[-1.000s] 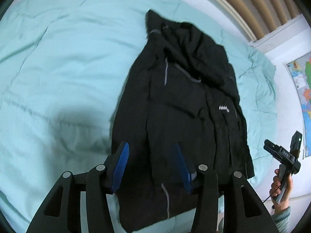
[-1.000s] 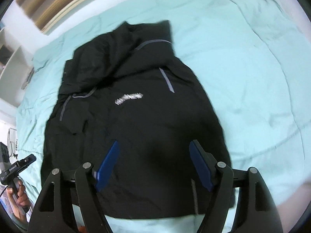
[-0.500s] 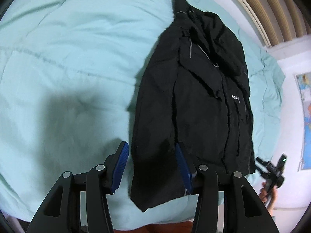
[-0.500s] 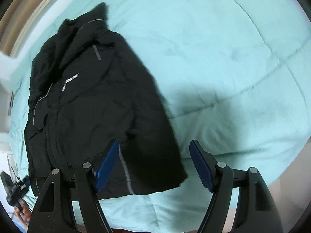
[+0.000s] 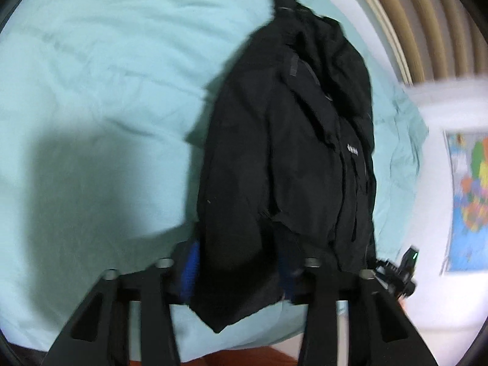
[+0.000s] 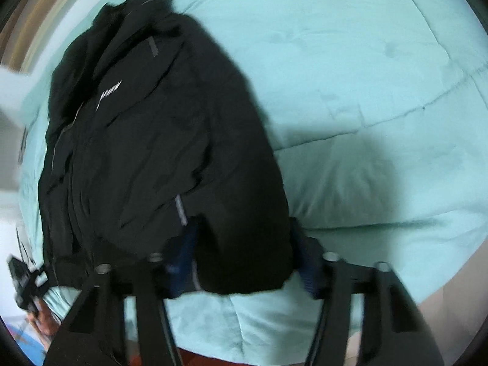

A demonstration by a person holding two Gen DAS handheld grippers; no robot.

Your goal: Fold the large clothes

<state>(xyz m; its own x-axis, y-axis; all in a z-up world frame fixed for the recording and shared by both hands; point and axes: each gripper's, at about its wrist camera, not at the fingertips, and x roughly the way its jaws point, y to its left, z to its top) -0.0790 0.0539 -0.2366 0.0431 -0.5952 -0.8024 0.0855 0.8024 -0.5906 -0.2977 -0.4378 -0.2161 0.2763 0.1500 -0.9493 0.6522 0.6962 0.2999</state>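
Note:
A black jacket (image 5: pixel 292 158) with grey trim and a small white logo lies lengthwise on a teal bed cover (image 5: pixel 100 91); it also shows in the right wrist view (image 6: pixel 158 140). My left gripper (image 5: pixel 241 270) is open, its blue pads either side of the jacket's near hem corner. My right gripper (image 6: pixel 244 259) is open around the other hem corner. The hem cloth hides parts of the pads. The views are blurred. The other hand-held gripper shows small at the edge of each view (image 5: pixel 399 271) (image 6: pixel 26 280).
The teal bed cover (image 6: pixel 366 91) spreads wide beside the jacket. A slatted wooden headboard (image 5: pixel 427 24) stands at the far end. A coloured wall map (image 5: pixel 471 201) hangs at the right. The bed's near edge (image 5: pixel 244 338) lies just below the grippers.
Both grippers have moved in low onto the jacket's near hem, so that the cloth now lies between the open pads. The jacket fills more of each view.

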